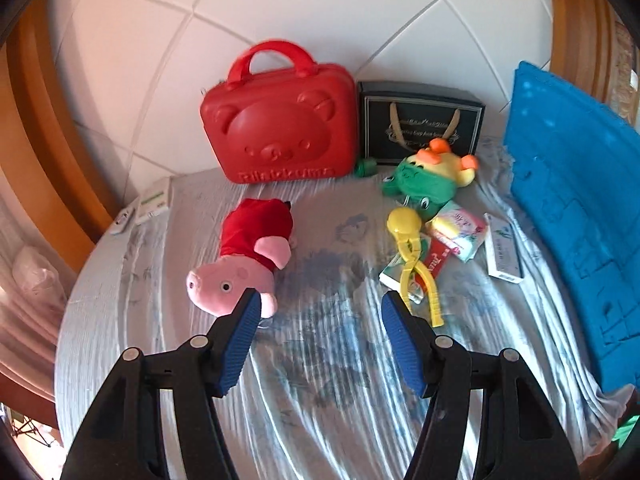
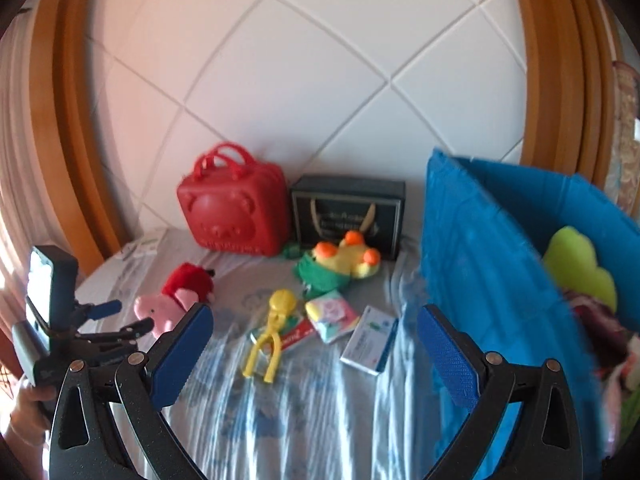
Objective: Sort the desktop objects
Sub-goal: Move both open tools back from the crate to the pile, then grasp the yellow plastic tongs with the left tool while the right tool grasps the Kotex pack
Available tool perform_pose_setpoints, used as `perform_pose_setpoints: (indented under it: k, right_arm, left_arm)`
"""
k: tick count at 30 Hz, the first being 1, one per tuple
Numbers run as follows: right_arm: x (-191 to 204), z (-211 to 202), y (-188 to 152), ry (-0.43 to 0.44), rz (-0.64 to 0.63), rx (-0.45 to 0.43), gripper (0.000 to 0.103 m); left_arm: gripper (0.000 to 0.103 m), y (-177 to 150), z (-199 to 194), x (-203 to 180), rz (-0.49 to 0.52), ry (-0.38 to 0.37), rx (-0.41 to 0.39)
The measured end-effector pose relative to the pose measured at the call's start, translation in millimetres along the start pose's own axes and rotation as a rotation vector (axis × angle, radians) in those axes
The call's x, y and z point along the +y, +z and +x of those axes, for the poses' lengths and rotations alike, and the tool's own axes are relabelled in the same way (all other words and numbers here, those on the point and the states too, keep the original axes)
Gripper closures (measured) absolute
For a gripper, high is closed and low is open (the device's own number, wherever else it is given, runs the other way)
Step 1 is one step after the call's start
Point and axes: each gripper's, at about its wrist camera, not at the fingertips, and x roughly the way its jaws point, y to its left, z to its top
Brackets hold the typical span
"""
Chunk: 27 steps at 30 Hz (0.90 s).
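Observation:
A pink pig plush in a red dress (image 1: 244, 256) lies on the pale tablecloth at left; it also shows in the right wrist view (image 2: 172, 304). My left gripper (image 1: 318, 304) is open and empty, its left fingertip just in front of the pig's head. A yellow clamp toy (image 1: 412, 256), a yellow-and-green plush (image 1: 432, 172), a pastel packet (image 1: 460, 232) and a white-and-blue box (image 1: 502, 252) lie at right. My right gripper (image 2: 316, 320) is open and empty above the cloth, beside the blue bin (image 2: 480, 264).
A red bear-face case (image 1: 280, 132) and a black gift bag (image 1: 420, 120) stand against the tiled back wall. The blue bin (image 1: 572, 208) holds a green plush (image 2: 580, 268) and other soft things. Small white items (image 1: 152, 204) lie at the far left edge.

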Motion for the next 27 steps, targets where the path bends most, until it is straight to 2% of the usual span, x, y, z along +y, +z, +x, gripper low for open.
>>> perform_pose_setpoints:
  k: [6, 10, 13, 18, 22, 24, 25, 27]
  right_arm:
    - [-11.3, 99.2, -22.3, -0.069, -0.004, 0.151, 0.0]
    - [-27.9, 151.7, -44.0, -0.068, 0.049, 0.247, 0.0]
    - [-38.1, 188.5, -59.0, -0.073, 0.071, 0.327, 0.0]
    - [-55.0, 227.1, -68.3, -0.09, 0.12, 0.369, 0.0]
    - [-66.7, 241.5, -70.8, -0.109, 0.139, 0.38, 0.0]
    - [-67.8, 247.5, -70.6, -0.101, 0.131, 0.385, 0.0]
    - [-66.1, 250.9, -70.4, -0.092, 0.119, 0.389, 0.0]
    - [-59.7, 260.7, -69.7, -0.067, 0.091, 0.4, 0.0]
  left_arm:
    - [0.041, 4.2, 71.5, 2.6, -0.072, -0.075, 0.099]
    - [0.041, 9.4, 126.1, -17.5, -0.079, -0.131, 0.165]
    - [0.041, 18.5, 161.8, -41.9, -0.047, -0.164, 0.195]
    - [0.041, 34.4, 210.0, -85.3, -0.005, -0.216, 0.222]
    - [0.041, 36.8, 239.4, -105.7, 0.014, -0.25, 0.244]
    - [0.063, 35.7, 242.2, -102.1, -0.001, -0.285, 0.206]
    - [0.069, 35.6, 240.7, -97.5, -0.012, -0.297, 0.197]
    - [0.069, 35.1, 239.7, -87.0, -0.012, -0.264, 0.19]
